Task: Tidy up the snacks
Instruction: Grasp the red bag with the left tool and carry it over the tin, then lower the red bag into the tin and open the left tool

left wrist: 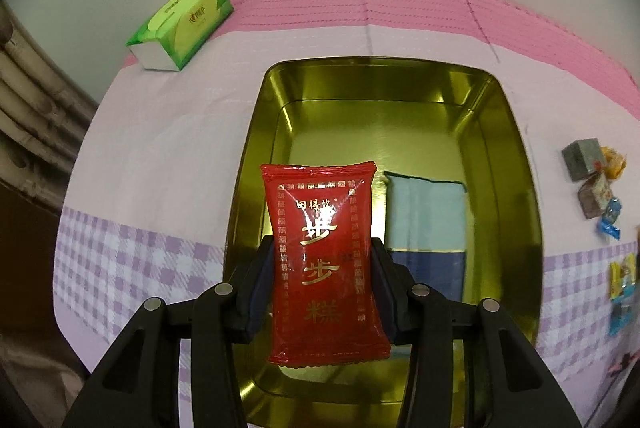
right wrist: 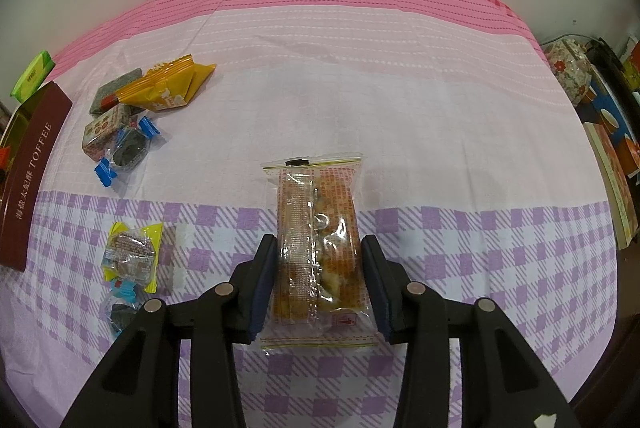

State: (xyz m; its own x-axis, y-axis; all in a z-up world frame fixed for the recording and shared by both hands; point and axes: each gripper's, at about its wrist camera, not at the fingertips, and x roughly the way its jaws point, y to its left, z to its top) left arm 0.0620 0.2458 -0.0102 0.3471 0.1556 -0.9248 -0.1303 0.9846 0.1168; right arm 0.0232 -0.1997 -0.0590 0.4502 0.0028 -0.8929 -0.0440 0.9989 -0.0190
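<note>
Snacks are going into the gold tin point(left wrist: 516, 163), and the left gripper point(left wrist: 324, 268) is clenched on a red packet point(left wrist: 320, 252), holding it above the tin's near end, beside a blue-and-pale packet point(left wrist: 426, 224) that lies against the tin's right wall. To do this step well, lower the red packet into the bare floor left of that blue packet, keep it flat, and only let go once it clears the near rim (a drop from height would likely make it slide or stand on edge). The right gripper point(right wrist: 320, 280) has a clear-wrapped pastry point(right wrist: 316, 248) between its jaws near the table's front edge; its left pad touches the wrapper, but a sliver of gap shows at the right pad, so I judge the grip slack. More sweets point(right wrist: 132, 107) wait by the tin's outer wall. The table wears a pink, white and lilac-check cloth point(right wrist: 400, 87), a green tissue pack point(left wrist: 182, 23) sits at its far left corner, and a plain pale wall stands behind.
</note>
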